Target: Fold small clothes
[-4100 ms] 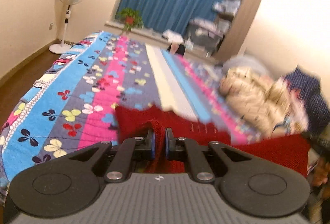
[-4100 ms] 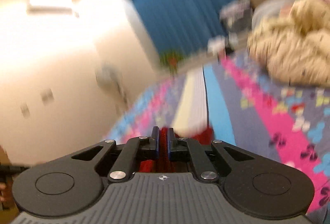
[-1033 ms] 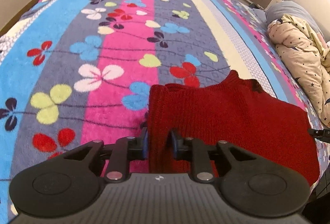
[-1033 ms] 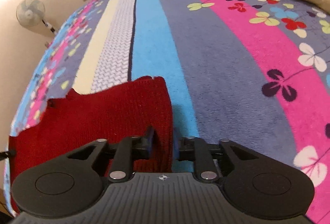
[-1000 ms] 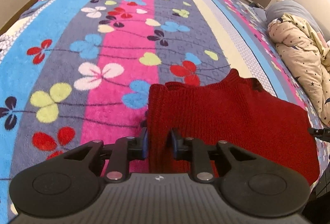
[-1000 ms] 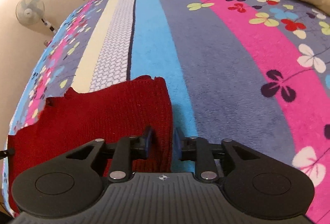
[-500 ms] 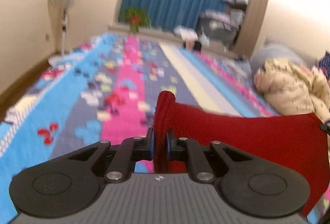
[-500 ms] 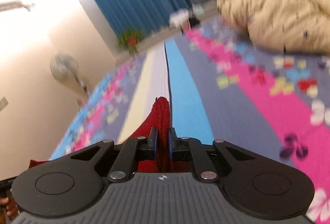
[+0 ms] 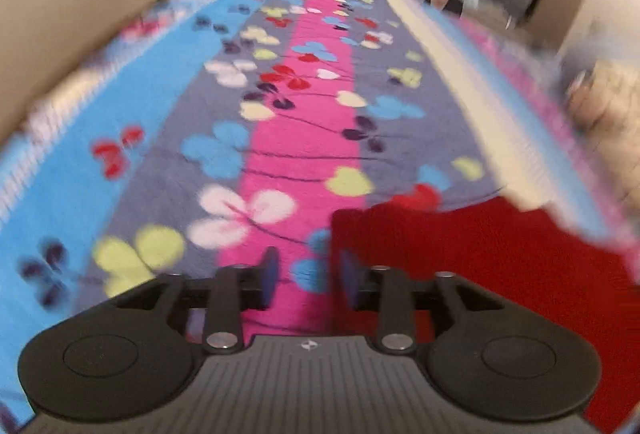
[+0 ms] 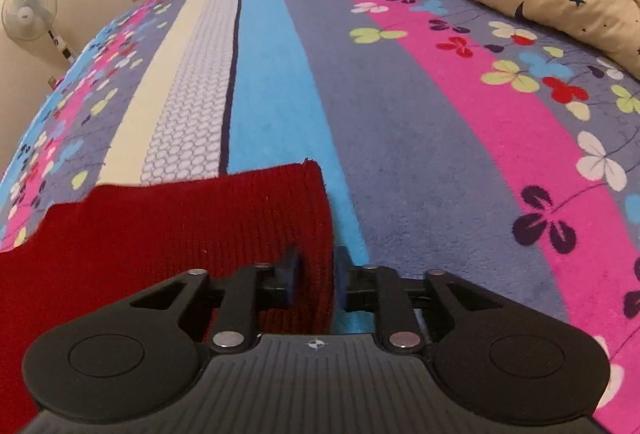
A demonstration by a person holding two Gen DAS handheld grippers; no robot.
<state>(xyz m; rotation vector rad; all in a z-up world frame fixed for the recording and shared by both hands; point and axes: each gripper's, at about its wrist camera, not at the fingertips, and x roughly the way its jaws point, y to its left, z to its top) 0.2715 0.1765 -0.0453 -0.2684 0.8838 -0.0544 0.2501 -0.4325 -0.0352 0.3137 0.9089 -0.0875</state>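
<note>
No writing legible. My left claw (image 9: 306,276) opening, empty beside red sweater (image 9: 500,274); right claw (image 10: 314,276) opening, sweater edge loose between jaws, on bedspread (image 10: 420,122).

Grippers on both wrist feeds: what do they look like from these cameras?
The left gripper and right gripper look identical: a ribbed dark grey body with a small white compass-like mark, two rounded black lobes with circular recesses, black linkage bars with silver pivot pins, and black fingers faced with bluish pads. No cables, hands or sleeves show.
</note>
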